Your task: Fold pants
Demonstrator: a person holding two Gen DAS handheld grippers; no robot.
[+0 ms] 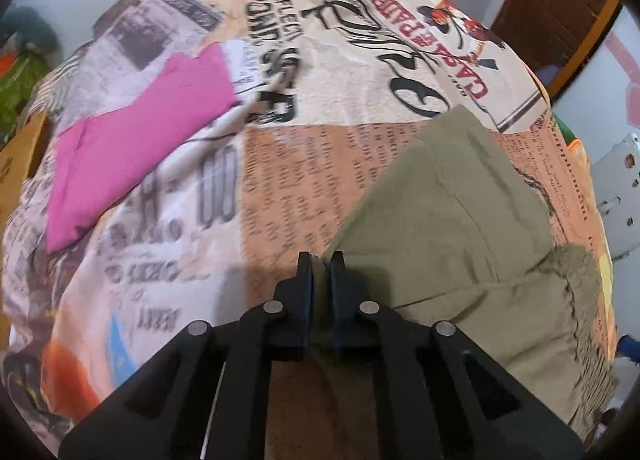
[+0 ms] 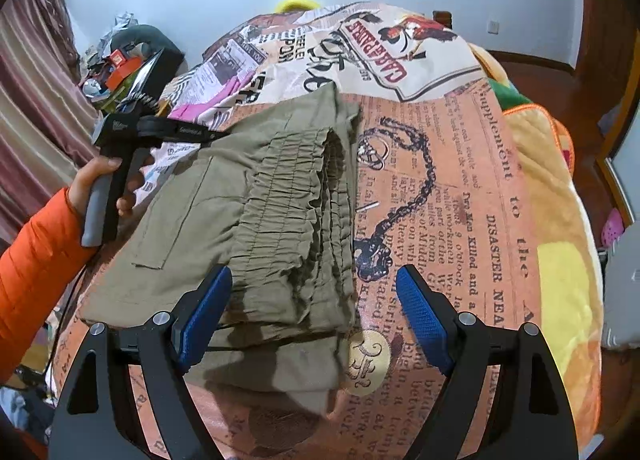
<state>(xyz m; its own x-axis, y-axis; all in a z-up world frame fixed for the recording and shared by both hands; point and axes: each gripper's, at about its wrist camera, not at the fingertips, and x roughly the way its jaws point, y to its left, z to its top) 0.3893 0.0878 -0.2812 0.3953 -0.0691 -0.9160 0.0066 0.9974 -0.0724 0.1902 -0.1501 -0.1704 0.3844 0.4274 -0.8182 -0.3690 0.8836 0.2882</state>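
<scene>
Newsprint bedspread (image 2: 460,180) carries the olive pants (image 2: 256,212) folded before me; my left gripper (image 1: 321,260) is clenched on their corner, my right gripper (image 2: 316,312) gapes over the waistband, so a hasty pull could unravel the fold.

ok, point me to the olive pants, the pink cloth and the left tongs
olive pants (image 2: 280,196): right wrist view, on the gathered elastic waistband.
pink cloth (image 1: 140,132): left wrist view, mid-panel, lying on the printed bedspread.
left tongs (image 1: 321,260): left wrist view, between the closed fingertips at the pants' edge.

Newsprint bedspread (image 2: 460,180) – khaki pants (image 2: 248,196), pink cloth (image 1: 140,140).
</scene>
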